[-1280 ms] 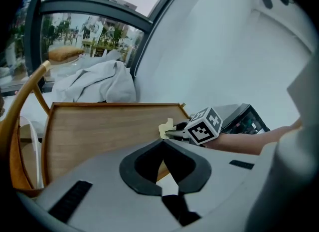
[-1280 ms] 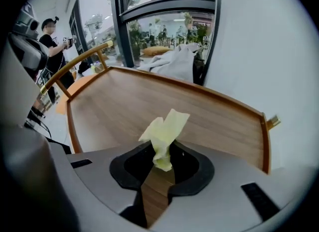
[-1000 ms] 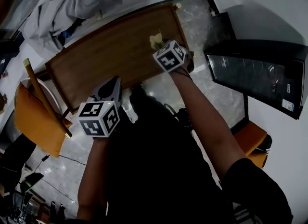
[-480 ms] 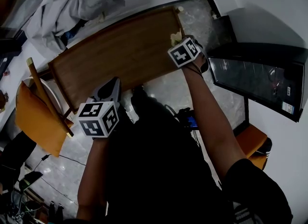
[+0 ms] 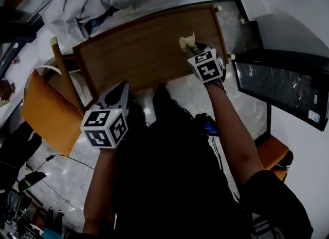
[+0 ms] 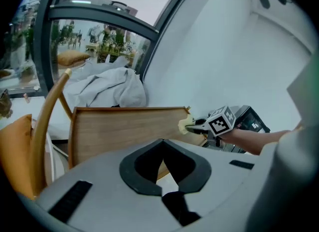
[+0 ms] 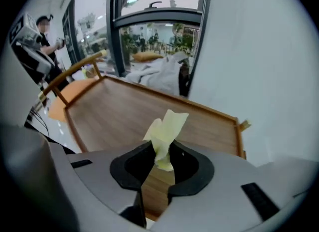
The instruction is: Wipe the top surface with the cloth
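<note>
At 2 o'clock on the tabletop (image 5: 139, 53), right gripper (image 5: 195, 49) clamps the yellow cloth (image 5: 187, 41); left gripper (image 6: 162, 148) closed, empty, off the 7 o'clock edge; wipe probably mid-pass; finished share unclear, leftward stretch likely remains.

Office, wooden desk (image 5: 139, 53), computer tower (image 5: 277, 89)

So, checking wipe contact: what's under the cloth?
Wooden tabletop lies below the yellow cloth, pinched by the right gripper. The jaws cover its lower end, so contact can't be seen.
</note>
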`<state>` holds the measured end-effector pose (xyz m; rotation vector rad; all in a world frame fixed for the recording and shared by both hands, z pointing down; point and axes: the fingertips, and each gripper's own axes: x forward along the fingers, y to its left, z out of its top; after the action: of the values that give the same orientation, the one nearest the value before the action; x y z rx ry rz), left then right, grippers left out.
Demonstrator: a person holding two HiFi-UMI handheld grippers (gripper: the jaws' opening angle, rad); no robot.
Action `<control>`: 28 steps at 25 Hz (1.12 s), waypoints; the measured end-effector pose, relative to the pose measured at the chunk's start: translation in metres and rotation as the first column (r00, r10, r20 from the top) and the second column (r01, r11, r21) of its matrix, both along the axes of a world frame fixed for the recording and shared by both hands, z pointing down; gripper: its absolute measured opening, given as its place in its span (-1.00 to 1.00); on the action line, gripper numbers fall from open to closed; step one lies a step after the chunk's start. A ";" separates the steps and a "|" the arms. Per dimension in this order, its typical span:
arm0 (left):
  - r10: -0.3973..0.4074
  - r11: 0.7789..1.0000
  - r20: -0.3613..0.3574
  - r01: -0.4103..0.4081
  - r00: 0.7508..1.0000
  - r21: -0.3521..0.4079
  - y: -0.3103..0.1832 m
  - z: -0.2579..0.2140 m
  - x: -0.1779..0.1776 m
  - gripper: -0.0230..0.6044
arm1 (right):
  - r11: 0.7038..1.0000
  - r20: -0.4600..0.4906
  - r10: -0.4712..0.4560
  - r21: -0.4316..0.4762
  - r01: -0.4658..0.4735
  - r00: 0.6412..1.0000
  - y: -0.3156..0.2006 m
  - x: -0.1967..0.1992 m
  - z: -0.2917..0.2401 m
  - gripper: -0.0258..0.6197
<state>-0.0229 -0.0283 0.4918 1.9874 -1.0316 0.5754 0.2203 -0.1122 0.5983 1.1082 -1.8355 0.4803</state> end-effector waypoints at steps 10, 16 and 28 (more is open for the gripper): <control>-0.112 0.993 0.014 0.112 0.994 -0.035 0.052 -0.008 -0.130 -0.89 | 0.954 0.434 -0.238 -0.064 0.293 0.869 0.055 -0.323 0.013 -0.64; -0.125 0.991 0.023 0.126 0.992 -0.038 0.068 -0.002 -0.172 -0.89 | 0.928 0.434 -0.276 -0.110 0.355 0.858 0.073 -0.403 0.036 -0.64; -0.097 0.994 -0.004 0.097 0.995 -0.048 0.068 0.005 -0.171 -0.89 | 0.905 0.353 -0.335 -0.138 0.403 0.874 0.077 -0.412 0.065 -0.64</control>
<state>-0.1943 0.0400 0.4965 1.8857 -1.0941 0.5352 -0.1918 -0.0354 0.6629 0.5325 -2.1641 0.6333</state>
